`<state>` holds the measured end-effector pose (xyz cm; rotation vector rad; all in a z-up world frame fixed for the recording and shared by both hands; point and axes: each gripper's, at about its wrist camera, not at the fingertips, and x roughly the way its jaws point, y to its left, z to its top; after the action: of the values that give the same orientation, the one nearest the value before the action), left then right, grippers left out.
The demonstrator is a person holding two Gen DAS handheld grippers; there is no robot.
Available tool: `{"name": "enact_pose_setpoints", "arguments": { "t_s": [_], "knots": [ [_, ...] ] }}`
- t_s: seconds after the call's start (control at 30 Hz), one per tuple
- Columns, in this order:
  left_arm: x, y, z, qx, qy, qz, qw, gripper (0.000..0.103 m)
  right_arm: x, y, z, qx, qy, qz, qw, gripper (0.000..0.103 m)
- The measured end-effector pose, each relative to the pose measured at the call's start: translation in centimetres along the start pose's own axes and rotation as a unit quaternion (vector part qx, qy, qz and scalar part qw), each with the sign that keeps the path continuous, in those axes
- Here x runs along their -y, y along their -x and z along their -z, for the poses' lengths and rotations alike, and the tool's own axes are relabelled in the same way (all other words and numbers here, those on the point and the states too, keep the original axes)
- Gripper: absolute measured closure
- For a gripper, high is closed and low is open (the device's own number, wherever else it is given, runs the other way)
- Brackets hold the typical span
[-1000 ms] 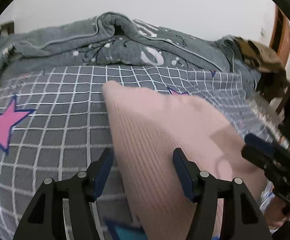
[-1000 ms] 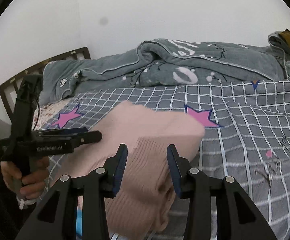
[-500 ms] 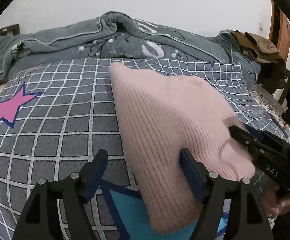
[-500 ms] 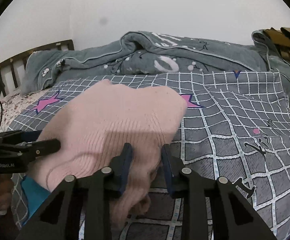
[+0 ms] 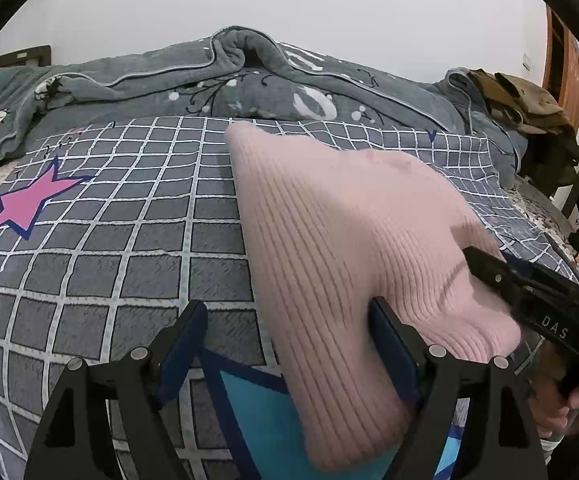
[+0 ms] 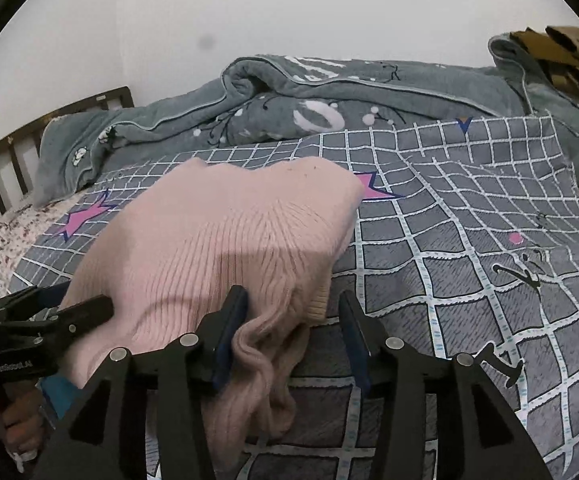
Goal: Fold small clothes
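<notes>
Lying between hand-held gripper (image 6: 293, 332) fingers: sweater (image 6: 225, 240)

1. Your pink ribbed knit garment (image 5: 329, 240) (image 6: 225, 248) lies spread on the bed, folded into a broad, roughly triangular shape.
2. Its far edge forms two soft corners pointing away from you.
3. Its near right end is bunched into loose, wavy folds, with a cream ribbed hem showing.

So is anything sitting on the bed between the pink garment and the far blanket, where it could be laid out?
Nothing visible: past the pink ribbed knit garment lies only the grey checked bedsheet, up to the rumpled grey blanket.
</notes>
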<state>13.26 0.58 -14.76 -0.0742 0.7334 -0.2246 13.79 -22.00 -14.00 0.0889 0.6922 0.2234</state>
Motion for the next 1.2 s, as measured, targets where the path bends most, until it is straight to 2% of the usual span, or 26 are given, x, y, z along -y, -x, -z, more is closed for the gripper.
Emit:
{"name": "enact_pose_setpoints", "arguments": {
  "t_s": [0.03,0.1,0.23,0.3,0.5,1.2],
  "knots": [
    [0.0,0.0,0.1,0.001,0.001,-0.001,1.0,0.02,-0.1,0.0,0.0,0.001,0.002,0.002,1.0,0.06],
    [0.0,0.0,0.2,0.001,0.005,0.0,1.0,0.02,-0.5,0.2,0.1,0.005,0.013,0.003,1.0,0.069],
    [-0.1,0.0,0.2,0.001,0.004,-0.002,1.0,0.02,-2.8,0.6,0.3,0.019,0.067,0.055,0.996,0.075],
    [0.0,0.0,0.3,0.002,0.002,-0.004,1.0,0.02,-3.1,0.6,0.4,0.02,0.075,0.065,0.995,0.075],
    [0.1,0.1,0.4,0.004,0.002,-0.009,1.0,0.02,-1.2,0.5,0.2,0.01,0.014,0.026,1.0,0.073],
    [0.2,0.1,0.1,-0.005,0.001,-0.015,0.9999,0.02,-1.9,0.5,0.4,0.011,0.021,0.044,0.999,0.071]
  ]
}}
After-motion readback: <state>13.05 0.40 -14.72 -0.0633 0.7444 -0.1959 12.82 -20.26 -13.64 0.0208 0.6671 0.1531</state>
